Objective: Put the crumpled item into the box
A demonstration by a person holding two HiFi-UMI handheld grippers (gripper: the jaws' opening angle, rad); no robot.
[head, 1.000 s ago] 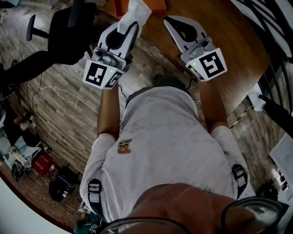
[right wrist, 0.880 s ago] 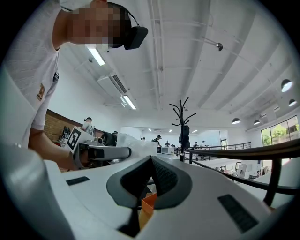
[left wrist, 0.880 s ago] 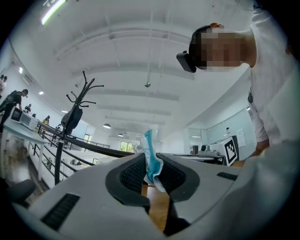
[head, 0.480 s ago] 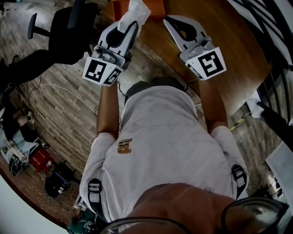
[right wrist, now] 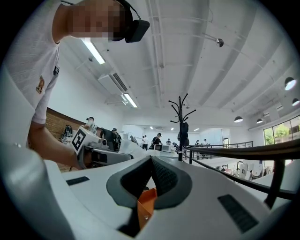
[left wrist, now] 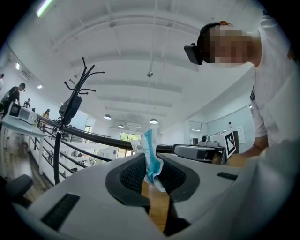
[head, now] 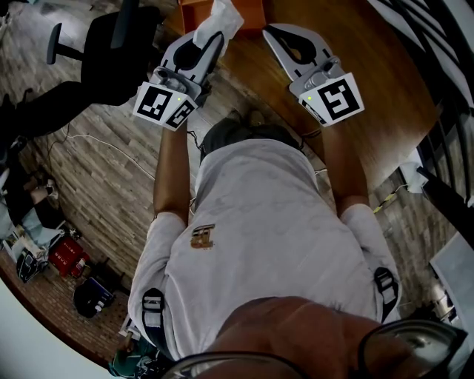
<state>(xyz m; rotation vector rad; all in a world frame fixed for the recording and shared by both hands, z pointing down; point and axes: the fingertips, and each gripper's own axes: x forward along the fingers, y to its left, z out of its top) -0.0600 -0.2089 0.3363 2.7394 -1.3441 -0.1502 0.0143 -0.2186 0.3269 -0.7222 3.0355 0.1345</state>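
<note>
The crumpled item point(head: 217, 18), a white wad with blue on it, sticks out of my left gripper point(head: 214, 38), which is shut on it. In the left gripper view the crumpled item point(left wrist: 151, 158) stands pinched between the dark pads of the left gripper point(left wrist: 151, 164). The orange box point(head: 255, 10) lies on the wooden table point(head: 370, 66) at the top edge, just beyond the wad. My right gripper point(head: 271, 30) hovers beside it over the table, shut and empty. In the right gripper view, the box point(right wrist: 146, 202) shows orange under the closed tips of the right gripper point(right wrist: 151, 160).
A black office chair point(head: 111, 44) stands on the plank floor at upper left, with cables trailing below it. Bags point(head: 70, 263) lie at lower left. A coat rack point(right wrist: 182, 123) and a railing point(left wrist: 61, 140) show in the gripper views.
Both grippers have shifted a little forward toward the orange box, the left one carrying the wad with it. Neither gripper's jaws have changed.
</note>
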